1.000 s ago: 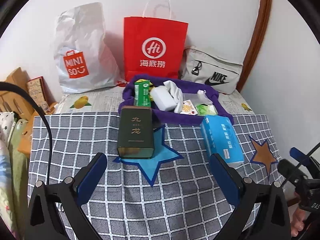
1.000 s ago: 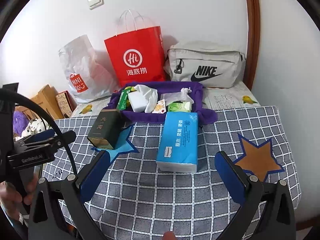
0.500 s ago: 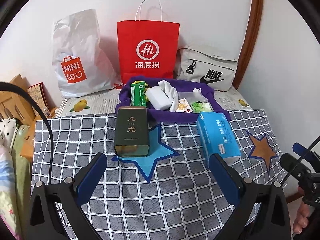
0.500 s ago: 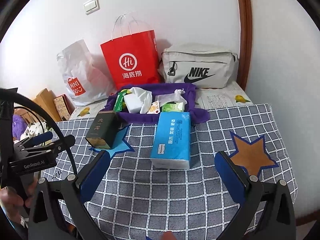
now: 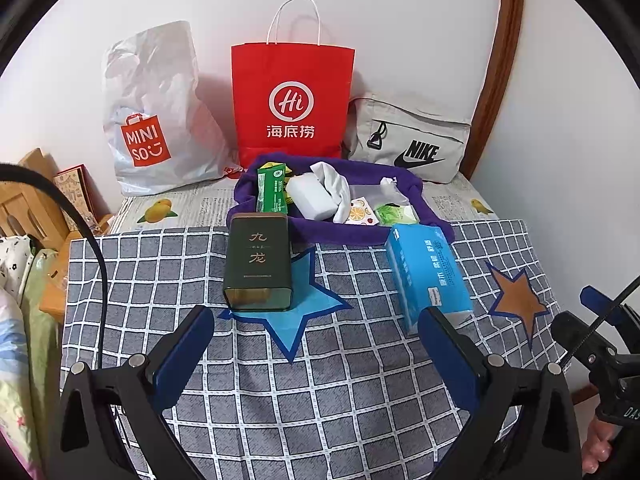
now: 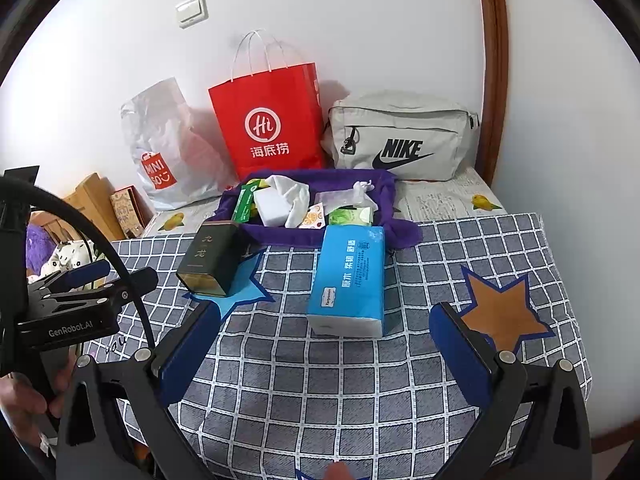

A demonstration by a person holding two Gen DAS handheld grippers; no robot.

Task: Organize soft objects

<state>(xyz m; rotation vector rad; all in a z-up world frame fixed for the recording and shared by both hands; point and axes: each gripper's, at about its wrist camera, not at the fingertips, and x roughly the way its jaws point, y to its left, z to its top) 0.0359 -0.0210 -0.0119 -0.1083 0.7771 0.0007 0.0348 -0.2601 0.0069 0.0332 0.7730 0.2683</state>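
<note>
A: Where do the two grippers stand?

B: The left gripper (image 5: 316, 344) hangs over the near part of the grey checked tablecloth (image 5: 320, 392), its blue-padded fingers (image 5: 182, 354) spread wide with nothing between them. The right gripper (image 6: 324, 346) is the same: fingers apart, empty, above the cloth

A: And the soft things?

B: A light blue plastic-wrapped pack of tissues (image 6: 350, 280) lies flat on the cloth, straight ahead of the right gripper, its far end just at the edge of the purple fabric basket (image 6: 396, 228). In that basket I see a white block-shaped pack (image 5: 310, 196), a crumpled white cloth (image 5: 336, 190), a green sachet standing on end (image 5: 272, 192), a small packet printed with citrus slices (image 5: 360, 214) and a small pale green packet (image 5: 394, 214)

A: Anything else on the cloth?

B: A dark green rectangular tin with gold characters (image 5: 258, 264) lies on its side on a light blue star patch (image 5: 302, 308), in front of the left gripper and touching the basket's near rim. An orange-brown star patch (image 6: 500, 308) sits to the right

A: Behind it all?

B: Against the white wall, a white Miniso plastic bag (image 5: 152, 116), a red paper carrier bag with white handles (image 5: 292, 108) and a pale grey Nike pouch (image 6: 404, 140)
</note>
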